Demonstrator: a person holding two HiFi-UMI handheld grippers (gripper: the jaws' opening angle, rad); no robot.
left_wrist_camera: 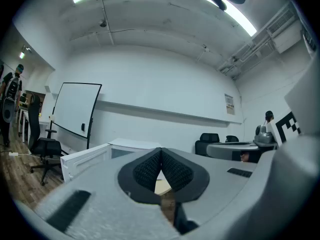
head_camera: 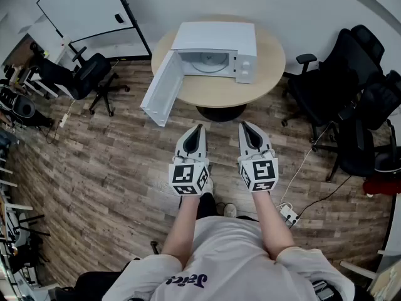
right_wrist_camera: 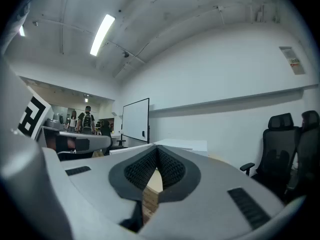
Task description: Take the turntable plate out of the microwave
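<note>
Here, both grippers hang level, well short of the open microwave point(head_camera: 216, 52).
The left gripper point(head_camera: 198, 128) and right gripper point(head_camera: 245, 125) have jaws pressed together, empty. The turntable plate point(head_camera: 208, 62) lies inside the microwave on the round table point(head_camera: 270, 74), door point(head_camera: 161, 89) swung wide.

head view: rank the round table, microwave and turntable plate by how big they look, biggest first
1. round table
2. microwave, door swung open
3. turntable plate, inside the microwave, clearly the smallest
</note>
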